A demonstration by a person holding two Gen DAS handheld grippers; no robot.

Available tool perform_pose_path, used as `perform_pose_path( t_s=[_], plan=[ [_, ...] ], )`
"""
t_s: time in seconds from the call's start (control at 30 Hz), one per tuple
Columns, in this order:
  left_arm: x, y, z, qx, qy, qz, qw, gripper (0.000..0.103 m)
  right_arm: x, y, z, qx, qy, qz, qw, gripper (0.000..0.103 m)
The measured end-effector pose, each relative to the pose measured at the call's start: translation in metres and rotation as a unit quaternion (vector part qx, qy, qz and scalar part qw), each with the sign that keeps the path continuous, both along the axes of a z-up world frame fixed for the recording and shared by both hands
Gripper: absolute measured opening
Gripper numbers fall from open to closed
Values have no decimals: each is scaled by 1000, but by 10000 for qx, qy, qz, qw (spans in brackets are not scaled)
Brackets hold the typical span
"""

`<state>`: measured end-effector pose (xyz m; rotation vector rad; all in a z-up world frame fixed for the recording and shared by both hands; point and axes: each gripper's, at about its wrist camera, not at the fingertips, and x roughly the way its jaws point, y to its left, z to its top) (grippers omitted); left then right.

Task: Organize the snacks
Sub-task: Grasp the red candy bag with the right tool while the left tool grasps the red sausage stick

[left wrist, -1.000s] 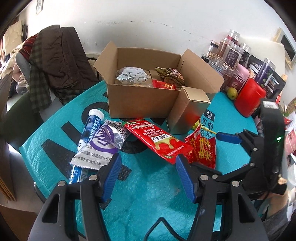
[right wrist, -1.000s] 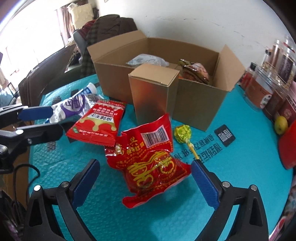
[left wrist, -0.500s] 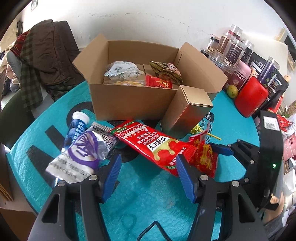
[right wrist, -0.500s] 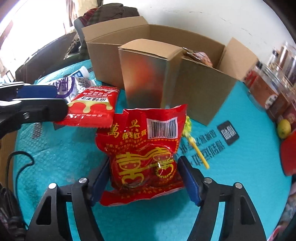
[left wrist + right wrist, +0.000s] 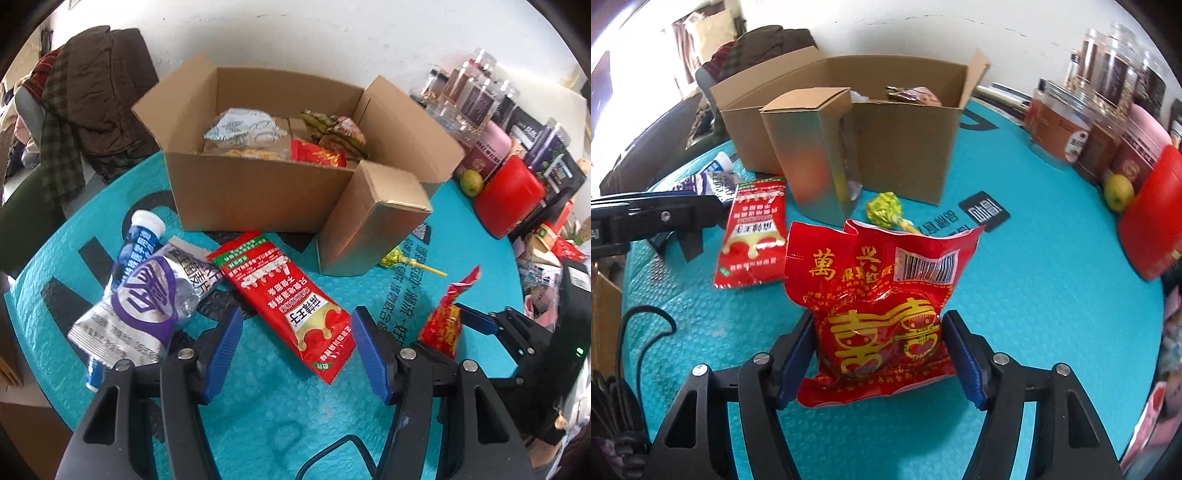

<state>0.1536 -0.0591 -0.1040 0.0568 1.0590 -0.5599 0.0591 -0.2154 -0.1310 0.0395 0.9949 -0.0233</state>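
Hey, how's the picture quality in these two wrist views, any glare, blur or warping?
Left wrist view: heavy fisheye bending, black corners, slight blur on the snacks inside the cardboard box. Right wrist view: same warping, a blown-out bright window patch at upper left, soft reflections on the shiny small box.

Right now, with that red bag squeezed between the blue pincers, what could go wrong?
The right gripper is closing on the puffy red bag near its bottom, so the slick foil could slip out. The small gold box stands between it and the cardboard box, so a low carry might knock it over. The lollipop just behind could get dragged.
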Motion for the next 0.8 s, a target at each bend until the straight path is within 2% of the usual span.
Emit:
perform_pose_path(
  t_s=[0.17,0.33,0.37,0.5,0.63,0.7,0.73,0.8],
  plan=[
    [10,-13,-20,256,253,212,9991,60,-5,-4,0,-65,-10,-67,10000,68],
    [24,-21,-36,257,596,355,9973,60,-6,-7,-1,-145,-24,-155,9998,69],
    [24,-23,-36,323,459,388,9977,61,-5,-7,-1,-125,-31,-157,9998,69],
    [29,-34,-38,672,331,348,9966,61,-5,-6,-1,-127,-41,-165,9998,69],
    [29,-36,-40,539,77,260,9982,60,-5,-5,-1,-176,-51,-187,9997,69],
    [24,-34,-39,488,-30,213,9986,44,-5,-5,-1,-167,-60,-205,9996,69],
    [23,-33,-39,404,-10,151,9991,41,-6,-5,-1,-161,-63,-222,9996,69],
    [20,-32,-36,267,59,-16,9996,27,-6,-6,-1,-138,-64,-260,9995,69]
  ],
)
